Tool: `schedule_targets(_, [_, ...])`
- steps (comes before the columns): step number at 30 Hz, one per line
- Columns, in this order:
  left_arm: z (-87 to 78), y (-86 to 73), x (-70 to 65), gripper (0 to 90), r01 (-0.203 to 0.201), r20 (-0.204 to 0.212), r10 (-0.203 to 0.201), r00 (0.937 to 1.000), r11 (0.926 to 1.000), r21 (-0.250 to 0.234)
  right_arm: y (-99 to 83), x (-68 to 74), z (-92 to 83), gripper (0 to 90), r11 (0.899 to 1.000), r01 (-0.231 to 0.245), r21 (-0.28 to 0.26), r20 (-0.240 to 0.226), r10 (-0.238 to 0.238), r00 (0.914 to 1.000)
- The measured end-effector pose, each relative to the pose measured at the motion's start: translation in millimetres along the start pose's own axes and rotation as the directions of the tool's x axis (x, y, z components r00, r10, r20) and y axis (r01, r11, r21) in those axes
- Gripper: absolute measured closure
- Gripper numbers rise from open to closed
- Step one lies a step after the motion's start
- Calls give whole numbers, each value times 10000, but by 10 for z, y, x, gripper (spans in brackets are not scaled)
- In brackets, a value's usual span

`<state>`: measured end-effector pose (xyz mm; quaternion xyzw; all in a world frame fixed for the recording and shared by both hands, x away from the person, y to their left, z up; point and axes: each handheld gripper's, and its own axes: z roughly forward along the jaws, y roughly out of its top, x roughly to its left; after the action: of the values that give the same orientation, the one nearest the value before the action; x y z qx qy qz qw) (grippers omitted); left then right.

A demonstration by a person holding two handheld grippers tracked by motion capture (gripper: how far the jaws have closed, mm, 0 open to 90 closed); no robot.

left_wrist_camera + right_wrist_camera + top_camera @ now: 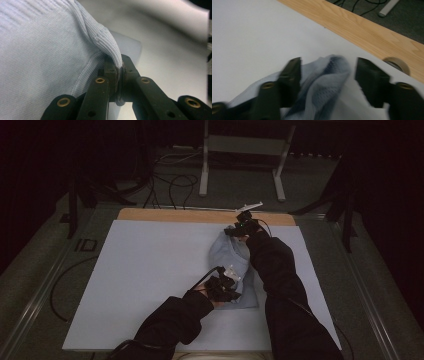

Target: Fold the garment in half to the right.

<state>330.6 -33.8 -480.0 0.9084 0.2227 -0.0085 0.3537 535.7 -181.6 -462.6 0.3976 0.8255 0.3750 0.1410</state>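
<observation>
L hand-held gripper [119,68] clenched on ribbed hem of pale-blue shirt [232,265] lying mid-counter [150,270], R hand-held gripper [328,75] released w/ jaws apart, shirt's far edge bunched btwn them

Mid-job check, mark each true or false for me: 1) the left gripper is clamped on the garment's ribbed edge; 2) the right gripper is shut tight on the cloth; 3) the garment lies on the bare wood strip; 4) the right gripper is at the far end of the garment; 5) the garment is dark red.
1) True: the left gripper is shut on a ribbed fold of the light blue garment.
2) False: the right gripper has its jaws apart, with cloth lying between them but not pressed.
3) False: the garment rests on the pale sheet; the wood strip lies beyond it.
4) True: it sits at the far end in the high view, the left gripper at the near end.
5) False: it is light blue.
</observation>
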Motion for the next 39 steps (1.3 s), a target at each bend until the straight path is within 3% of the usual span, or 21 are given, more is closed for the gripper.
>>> schedule_targets(4, [82,36,-6,867,48,-48,-47,10000,9999,124,-27,-21,-126,138,9995,-226,-205,-114,224,9997])
schedule_targets(9, [143,100,-39,864,-4,99,5,10000,10000,-16,-123,14,-364,128,9965,-365,-747,-203,351,9992])
schedule_targets(17, [320,137,-21,845,-93,227,90,9997,9999,131,-312,106,-537,128,9873,-598,-1470,-427,541,9976])
schedule_targets(20, [382,119,-35,745,-400,593,393,9975,9991,100,-373,116,-569,121,9878,-511,-1473,-456,448,9980])
schedule_targets(23, [380,113,-58,672,-831,659,831,9944,9965,-32,-423,114,-605,111,9883,-445,-1459,-512,374,9980])
schedule_targets(28, [320,134,-101,585,-1176,740,1186,9902,9929,-172,-443,102,-691,103,9837,-540,-1718,-539,454,9975])
schedule_targets(34, [168,149,-118,484,-1221,798,1272,9887,9904,-651,-437,136,-791,98,9799,-480,-1936,-657,359,9972])
schedule_targets(39, [46,161,-94,311,-1148,636,1192,9908,9910,-686,-438,168,-847,98,9782,-375,-2041,-674,242,9974])
